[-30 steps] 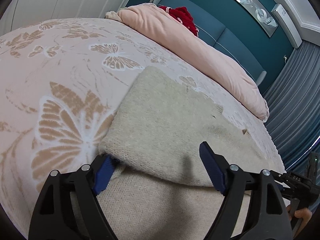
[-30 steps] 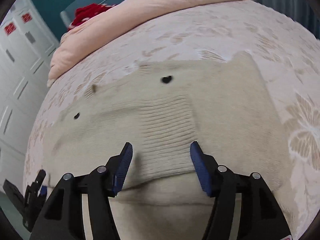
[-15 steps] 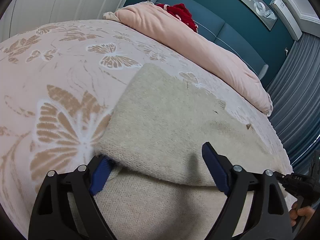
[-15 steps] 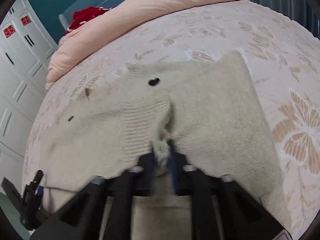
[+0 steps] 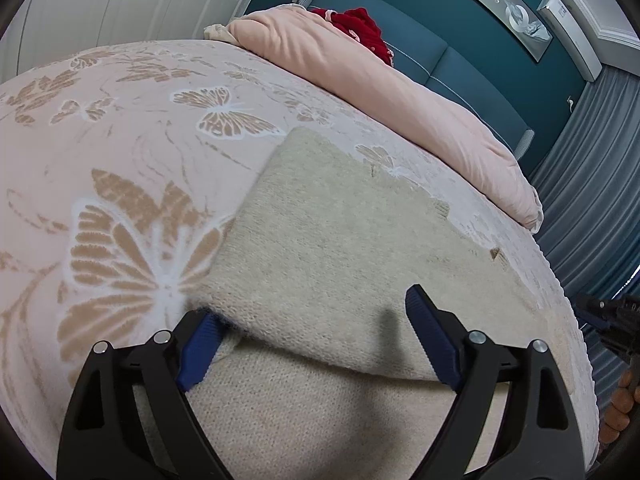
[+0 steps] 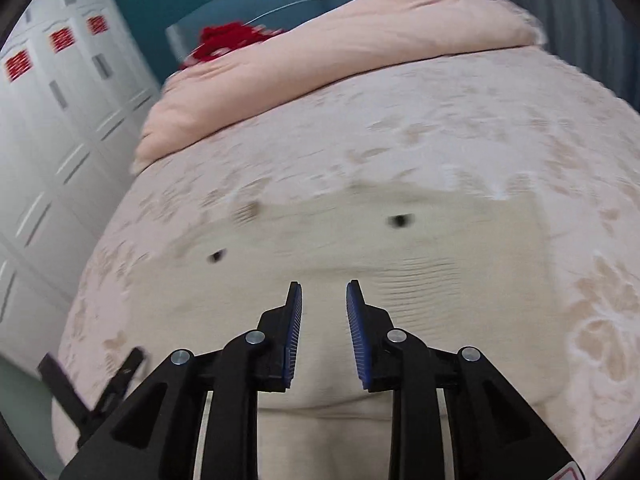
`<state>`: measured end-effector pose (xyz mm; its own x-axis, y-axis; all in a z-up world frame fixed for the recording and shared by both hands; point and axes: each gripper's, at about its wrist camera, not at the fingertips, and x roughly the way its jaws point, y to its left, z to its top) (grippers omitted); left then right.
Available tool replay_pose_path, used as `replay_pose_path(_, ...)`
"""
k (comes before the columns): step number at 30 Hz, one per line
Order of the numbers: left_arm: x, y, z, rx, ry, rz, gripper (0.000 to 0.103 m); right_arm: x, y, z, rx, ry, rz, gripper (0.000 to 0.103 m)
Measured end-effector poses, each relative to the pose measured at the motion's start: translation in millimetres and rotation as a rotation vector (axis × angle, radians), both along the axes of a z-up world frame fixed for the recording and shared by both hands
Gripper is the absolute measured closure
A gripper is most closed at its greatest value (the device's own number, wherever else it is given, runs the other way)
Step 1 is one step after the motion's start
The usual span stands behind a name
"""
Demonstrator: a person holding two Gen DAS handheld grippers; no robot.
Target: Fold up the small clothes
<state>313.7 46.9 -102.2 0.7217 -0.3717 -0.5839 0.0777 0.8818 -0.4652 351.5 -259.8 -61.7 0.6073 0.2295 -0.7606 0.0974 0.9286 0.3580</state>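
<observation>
A beige knit garment (image 5: 332, 240) lies on the butterfly-patterned bedspread (image 5: 120, 152), its near part folded over onto itself. My left gripper (image 5: 312, 308) stands open astride that folded edge, with the left pad tucked just beneath the fold. In the right wrist view the same garment (image 6: 420, 256) shows two dark buttons (image 6: 399, 221). Above it my right gripper (image 6: 323, 286) hovers with its jaws opening a little apart and nothing between them. That view is blurred. The left gripper's black frame (image 6: 92, 388) shows at the lower left.
A rolled pink duvet (image 5: 380, 92) lies across the head of the bed, with a red cloth (image 5: 360, 28) behind it against the teal headboard. White wardrobe doors (image 6: 48, 128) stand on one side, grey curtains (image 5: 592, 200) on the other. A hand (image 5: 620, 408) shows at the right edge.
Half a second ago the right gripper was pinching a tuft of the knit. It has let go, parted its jaws and lifted away. The left gripper has kept still.
</observation>
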Motion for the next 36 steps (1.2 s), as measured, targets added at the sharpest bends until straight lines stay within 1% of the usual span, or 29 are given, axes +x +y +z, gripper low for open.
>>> replay_pose_path(1, 0, 0, 0, 0.000, 0.000, 0.001, 0.019, 19, 30, -10, -0.001, 0.032, 0.083, 0.088)
replay_pose_path(2, 0, 0, 0, 0.000, -0.001, 0.001, 0.019, 37, 60, -23, -0.035, 0.067, 0.149, 0.088)
replay_pose_path(3, 0, 0, 0, -0.002, -0.002, 0.001, 0.019, 55, 84, -38, -0.083, 0.105, 0.189, 0.088)
replay_pose_path(4, 0, 0, 0, -0.003, -0.003, 0.000, 0.019, 72, 105, -57, -0.118, 0.161, 0.219, 0.088)
replay_pose_path(5, 0, 0, 0, -0.003, -0.003, 0.000, 0.019, 87, 119, -74, -0.160, 0.190, 0.213, 0.088)
replay_pose_path(6, 0, 0, -1, -0.004, -0.004, 0.000, 0.019, 95, 127, -79, -0.200, 0.156, 0.195, 0.089)
replay_pose_path(7, 0, 0, -1, -0.006, -0.004, -0.001, 0.019, 103, 133, -80, -0.238, 0.140, 0.188, 0.089)
replay_pose_path(8, 0, -1, -1, -0.004, -0.007, -0.001, 0.019, 110, 137, -79, -0.255, 0.146, 0.179, 0.088)
replay_pose_path(10, 0, -3, -2, 0.002, -0.013, -0.012, 0.016, 114, 137, -68, -0.256, 0.160, 0.179, 0.087)
replay_pose_path(11, 0, -4, -2, 0.001, -0.017, -0.020, 0.012, 107, 132, -58, -0.229, 0.147, 0.182, 0.087)
replay_pose_path(12, 1, -5, -2, 0.002, -0.018, -0.023, 0.012, 93, 121, -46, -0.179, 0.116, 0.174, 0.087)
replay_pose_path(13, 1, -5, -2, 0.002, -0.018, -0.023, 0.012, 75, 109, -34, -0.139, 0.085, 0.152, 0.085)
replay_pose_path(14, 1, -5, -2, -0.001, -0.017, -0.023, 0.012, 50, 94, -24, -0.119, 0.060, 0.122, 0.075)
replay_pose_path(15, 1, -5, -1, -0.002, -0.015, -0.022, 0.012, 19, 76, -15, -0.107, 0.037, 0.077, 0.069)
replay_pose_path(16, 1, -5, -1, -0.002, -0.014, -0.023, 0.012, -13, 58, -10, -0.096, 0.022, 0.028, 0.059)
replay_pose_path(17, 1, -4, 0, -0.007, -0.010, -0.024, 0.012, -49, 38, -7, -0.077, 0.021, -0.014, 0.055)
replay_pose_path(18, 1, -2, 2, -0.016, -0.002, -0.025, 0.012, -86, 19, -8, -0.067, 0.038, -0.047, 0.055)
replay_pose_path(19, 0, 0, 5, -0.024, 0.015, -0.027, 0.012, -123, 1, -10, -0.077, 0.062, -0.082, 0.055)
replay_pose_path(21, -13, 5, 15, -0.016, 0.062, -0.047, 0.012, -204, -33, -14, -0.126, 0.122, -0.161, 0.053)
replay_pose_path(23, -45, 13, 25, 0.020, 0.117, -0.071, 0.008, -280, -67, -16, -0.158, 0.179, -0.238, 0.048)
replay_pose_path(24, -65, 21, 29, 0.029, 0.133, -0.084, 0.008, -315, -83, -17, -0.161, 0.203, -0.286, 0.046)
replay_pose_path(26, -109, 43, 37, 0.041, 0.164, -0.082, 0.007, -368, -104, -21, -0.126, 0.246, -0.350, 0.041)
replay_pose_path(28, -153, 69, 39, 0.037, 0.215, -0.030, 0.005, -402, -111, -25, -0.097, 0.264, -0.381, 0.038)
replay_pose_path(29, -172, 82, 37, 0.017, 0.251, 0.002, 0.005, -412, -112, -28, -0.081, 0.265, -0.384, 0.035)
replay_pose_path(30, -189, 95, 34, -0.016, 0.284, 0.029, 0.005, -416, -109, -32, -0.066, 0.265, -0.381, 0.034)
replay_pose_path(31, -206, 107, 30, -0.065, 0.306, 0.047, 0.005, -418, -105, -36, -0.048, 0.263, -0.372, 0.034)
replay_pose_path(32, -221, 116, 28, -0.108, 0.305, 0.059, 0.005, -418, -101, -40, -0.023, 0.258, -0.357, 0.031)
replay_pose_path(33, -233, 119, 29, -0.121, 0.300, 0.067, 0.005, -416, -95, -45, 0.006, 0.255, -0.341, 0.030)
replay_pose_path(36, -250, 113, 31, -0.086, 0.318, 0.058, 0.005, -405, -82, -57, 0.102, 0.245, -0.321, 0.030)
